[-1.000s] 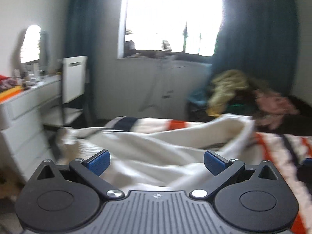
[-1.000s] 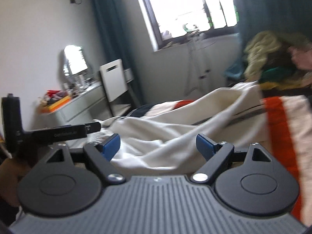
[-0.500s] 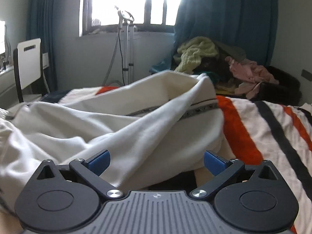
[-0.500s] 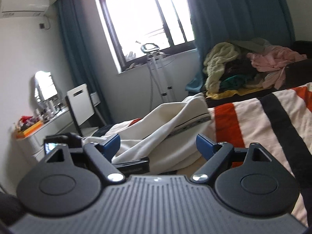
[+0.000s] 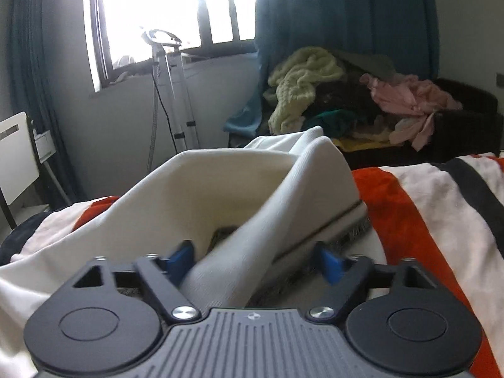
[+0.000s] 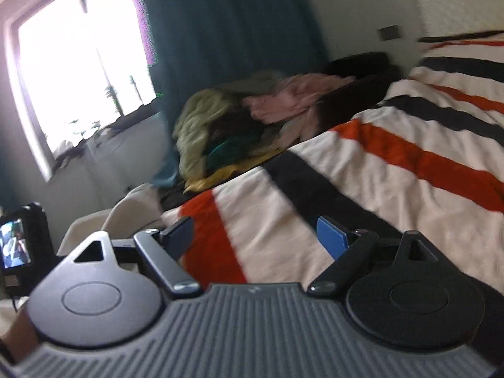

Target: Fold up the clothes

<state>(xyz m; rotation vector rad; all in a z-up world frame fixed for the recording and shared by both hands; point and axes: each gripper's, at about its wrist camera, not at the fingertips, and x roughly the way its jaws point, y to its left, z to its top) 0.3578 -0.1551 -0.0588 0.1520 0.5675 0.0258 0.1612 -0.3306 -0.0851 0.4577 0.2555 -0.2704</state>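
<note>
A cream white garment with a dark trimmed hem lies bunched on the striped bed cover. My left gripper is open, and a fold of the garment runs between its blue pads without being clamped. My right gripper is open and empty above the striped cover. A bit of the cream garment shows at the left of the right wrist view, beside the camera of the left gripper.
A pile of loose clothes lies past the bed's far side under teal curtains; it also shows in the right wrist view. A garment steamer stand stands by the window. A white chair is at the left.
My left gripper has moved forward and down into the cream garment, so a fold now lies between its fingers. My right gripper has swung right, away from the garment, over the striped cover.
</note>
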